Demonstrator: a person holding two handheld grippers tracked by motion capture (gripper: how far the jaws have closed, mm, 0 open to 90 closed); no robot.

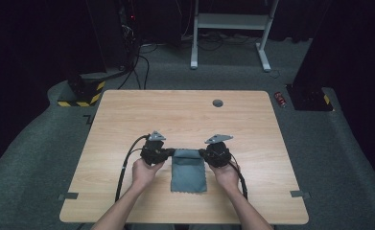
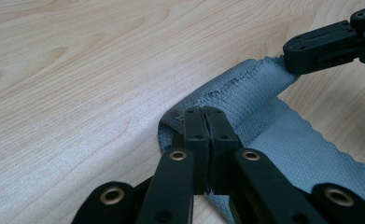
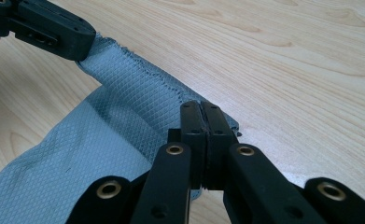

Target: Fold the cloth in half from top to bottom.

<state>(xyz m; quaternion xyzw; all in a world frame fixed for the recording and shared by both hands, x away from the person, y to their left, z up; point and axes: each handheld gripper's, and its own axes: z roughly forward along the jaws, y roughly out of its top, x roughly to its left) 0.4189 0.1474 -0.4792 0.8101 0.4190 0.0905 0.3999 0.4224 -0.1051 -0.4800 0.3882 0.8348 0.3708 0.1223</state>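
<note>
I see the cloth (image 1: 189,171) lying on the counter (image 1: 185,115) near its front edge, left tongs (image 1: 169,154) and right tongs (image 1: 202,154) at its far corners.

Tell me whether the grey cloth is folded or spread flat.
Partly folded: the grey cloth has its far edge doubled over, pinched at each corner by the left gripper and the right gripper.

Ahead of both: bare worktop (image 1: 185,115) runs open to the far edge, just a small grey grommet (image 1: 217,103) there.
Between: grey cloth (image 1: 189,172) spans from left hand-held gripper (image 1: 168,154) to right hand-held gripper (image 1: 203,154).
Outer sides: wood lies free.
</note>
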